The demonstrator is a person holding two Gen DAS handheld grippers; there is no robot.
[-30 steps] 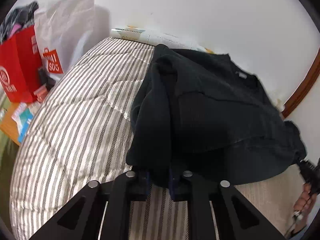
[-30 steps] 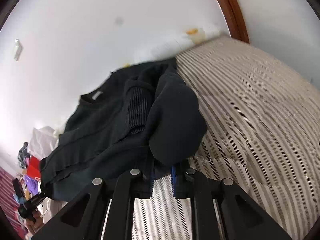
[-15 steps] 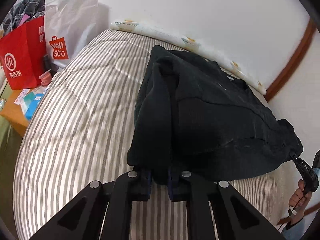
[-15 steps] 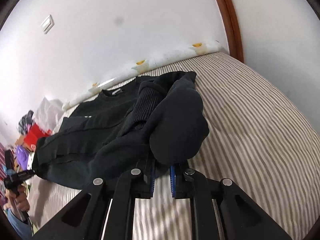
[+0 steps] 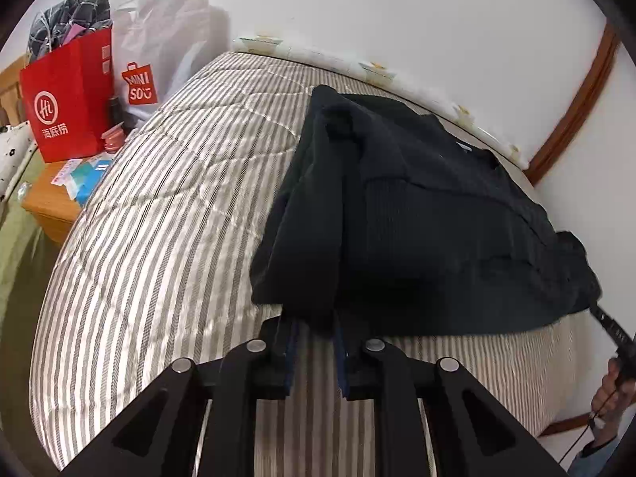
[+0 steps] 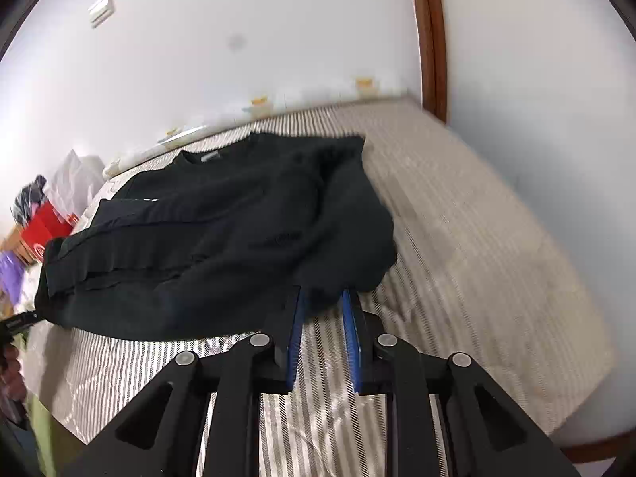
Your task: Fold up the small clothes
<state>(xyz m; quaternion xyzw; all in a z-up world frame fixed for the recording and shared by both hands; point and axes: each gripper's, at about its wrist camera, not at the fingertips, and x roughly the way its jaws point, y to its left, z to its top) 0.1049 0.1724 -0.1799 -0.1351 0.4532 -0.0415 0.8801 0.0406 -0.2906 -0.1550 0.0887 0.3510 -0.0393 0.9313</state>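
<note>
A black sweater (image 5: pixel 417 218) lies across the striped bed (image 5: pixel 179 218), its sleeves folded in over the body. My left gripper (image 5: pixel 312 322) is shut on the sweater's near left hem corner. In the right wrist view the same sweater (image 6: pixel 222 230) spreads to the left, and my right gripper (image 6: pixel 324 306) is shut on its near right hem corner. Both corners are held low over the bed's near edge. The right gripper and its hand also show at the far right of the left wrist view (image 5: pixel 614 332).
A red paper bag (image 5: pixel 63 95) and a white Miniso bag (image 5: pixel 159 59) stand at the bed's left on a wooden nightstand (image 5: pixel 51 206). The white wall runs behind the bed, with a brown door frame (image 5: pixel 572 107) at the right.
Both grippers have pulled back and lower with the hem still held, drawing the sweater toward the near edge of the bed. The jaws look slightly wider apart than before.
</note>
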